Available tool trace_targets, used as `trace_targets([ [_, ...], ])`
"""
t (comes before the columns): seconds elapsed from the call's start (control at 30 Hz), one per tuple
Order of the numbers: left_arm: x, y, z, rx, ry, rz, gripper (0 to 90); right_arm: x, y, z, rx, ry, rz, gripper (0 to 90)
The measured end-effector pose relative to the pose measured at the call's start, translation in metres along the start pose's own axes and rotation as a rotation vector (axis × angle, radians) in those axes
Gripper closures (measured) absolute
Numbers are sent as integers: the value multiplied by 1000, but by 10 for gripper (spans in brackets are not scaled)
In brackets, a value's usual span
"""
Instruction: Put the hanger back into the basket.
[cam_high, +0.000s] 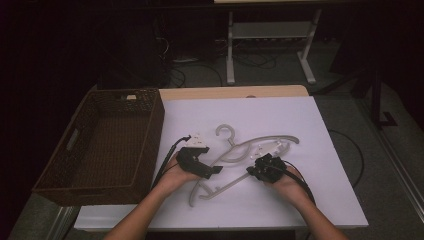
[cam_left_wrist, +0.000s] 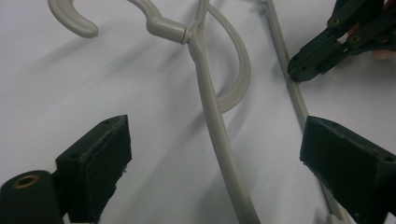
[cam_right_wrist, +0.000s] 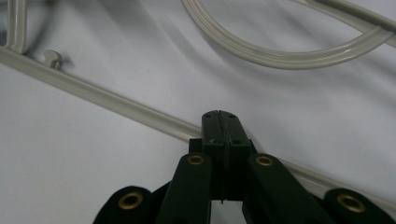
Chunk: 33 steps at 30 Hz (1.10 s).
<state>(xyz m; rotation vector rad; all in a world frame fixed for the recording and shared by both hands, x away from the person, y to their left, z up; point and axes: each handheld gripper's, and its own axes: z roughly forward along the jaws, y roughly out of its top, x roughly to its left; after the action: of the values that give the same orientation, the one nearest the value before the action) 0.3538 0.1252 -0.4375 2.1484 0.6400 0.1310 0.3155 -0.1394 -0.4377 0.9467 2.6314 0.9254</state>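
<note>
A pale grey plastic clothes hanger (cam_high: 240, 152) lies flat on the white table (cam_high: 320, 165), between the two claws. The left claw (cam_left_wrist: 212, 163) is spread wide, one hanger arm running up between its jaws. The right claw (cam_right_wrist: 220, 122) is pressed together, tip against the hanger's lower bar. A dark brown woven basket (cam_high: 75, 170) sits beyond the left claw.

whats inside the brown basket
The basket looks empty: bare woven floor in the high view. A small pale tag sits at its far rim. The strip behind the near wall is hidden.
</note>
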Motion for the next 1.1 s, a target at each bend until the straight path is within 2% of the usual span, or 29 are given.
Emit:
trace_targets([
  [0.23, 2, 2, 13, 36, 4, 3, 234, 0, 0, 0, -2, 0, -2, 896],
  [0.47, 2, 4, 17, 69, -3, 21, 466, 0, 0, 0, 0, 2, 2, 896],
  [0.67, 3, 4, 19, 90, -12, 22, 629, 0, 0, 0, 0, 2, 0, 896],
  [0.7, 1, 4, 20, 78, -13, 7, 657, 0, 0, 0, 0, 2, 0, 896],
  [0.73, 3, 4, 20, 90, -12, 20, 676, 0, 0, 0, 0, 2, 0, 896],
  [0.8, 2, 5, 21, 83, -24, 4, 714, 0, 0, 0, 0, 2, 1, 896],
  [0.87, 2, 6, 21, 93, -22, 10, 751, -1, 0, 0, -2, 0, -3, 896],
  [1.1, 1, 8, 20, 98, -11, -9, 769, 0, 0, 0, -1, 1, 0, 896],
])
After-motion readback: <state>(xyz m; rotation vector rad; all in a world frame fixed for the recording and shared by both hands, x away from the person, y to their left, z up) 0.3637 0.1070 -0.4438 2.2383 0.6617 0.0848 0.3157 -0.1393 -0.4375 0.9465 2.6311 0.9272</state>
